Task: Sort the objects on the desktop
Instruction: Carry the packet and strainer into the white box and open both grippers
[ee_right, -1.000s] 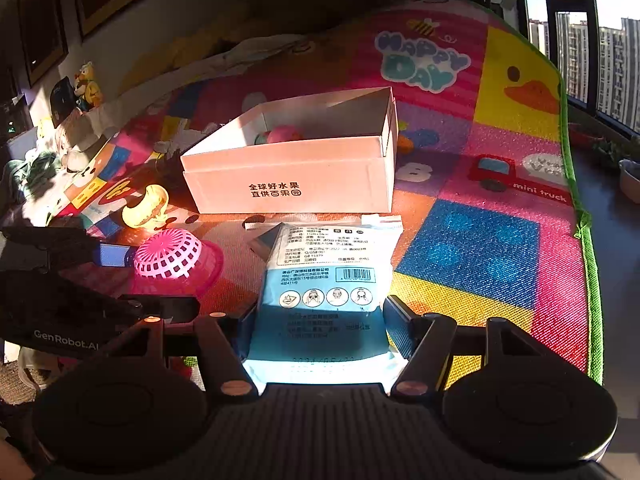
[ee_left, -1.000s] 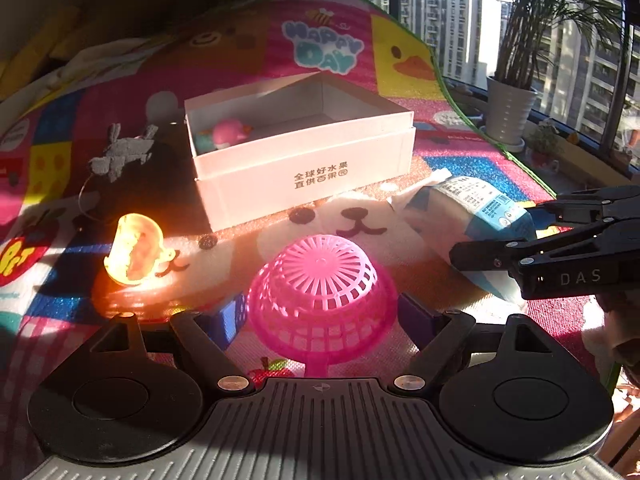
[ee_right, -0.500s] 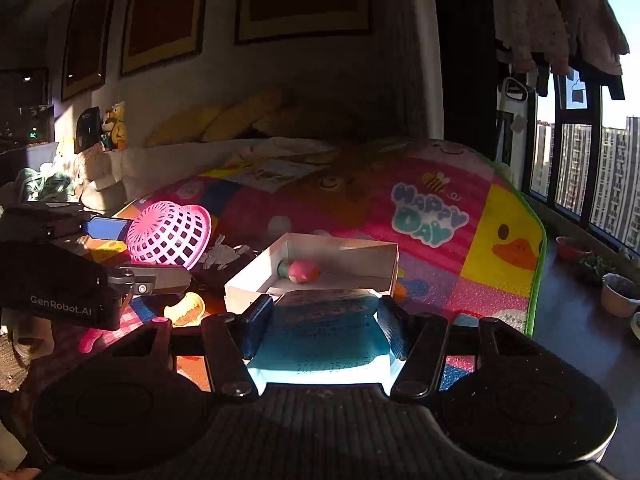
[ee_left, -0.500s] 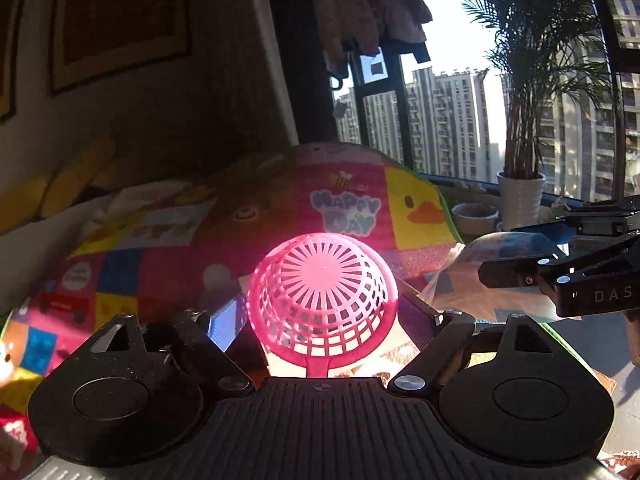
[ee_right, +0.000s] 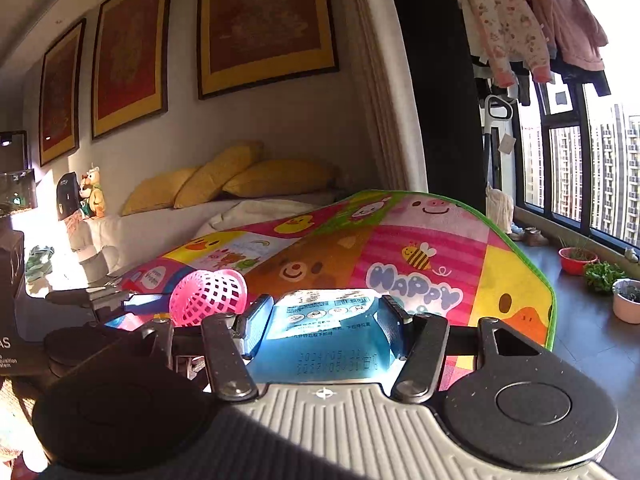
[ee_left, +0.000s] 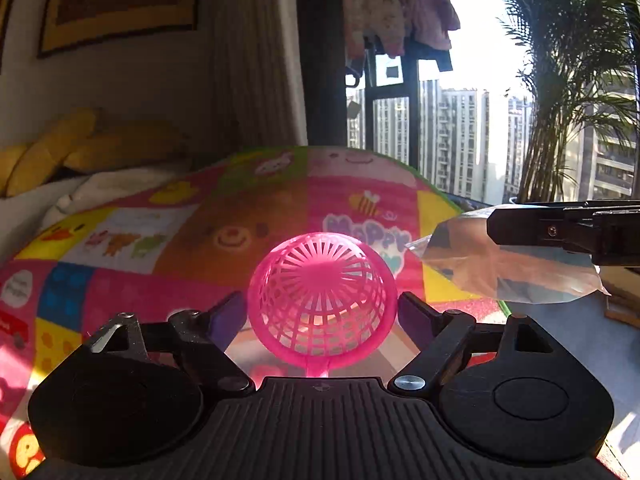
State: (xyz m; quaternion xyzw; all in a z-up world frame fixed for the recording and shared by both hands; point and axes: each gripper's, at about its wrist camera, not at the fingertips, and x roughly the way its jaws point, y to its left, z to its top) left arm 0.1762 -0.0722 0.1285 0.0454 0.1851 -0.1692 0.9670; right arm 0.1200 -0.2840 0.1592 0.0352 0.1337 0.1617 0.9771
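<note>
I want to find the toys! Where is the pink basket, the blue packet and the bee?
pink basket [ee_left: 322, 300], left wrist view, middle of its ribbed round bottom.
blue packet [ee_right: 324, 336], right wrist view, its printed blue front.
bee [ee_right: 418, 255], right wrist view, striped body on the mat.

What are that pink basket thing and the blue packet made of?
The pink basket looks like molded plastic: rigid lattice ribs, glossy, glowing translucent where sunlight passes through. The blue packet seems soft plastic film: shiny, crinkled, printed with text, and bulging slightly between the jaws holding it. What it contains can't be seen.
</note>
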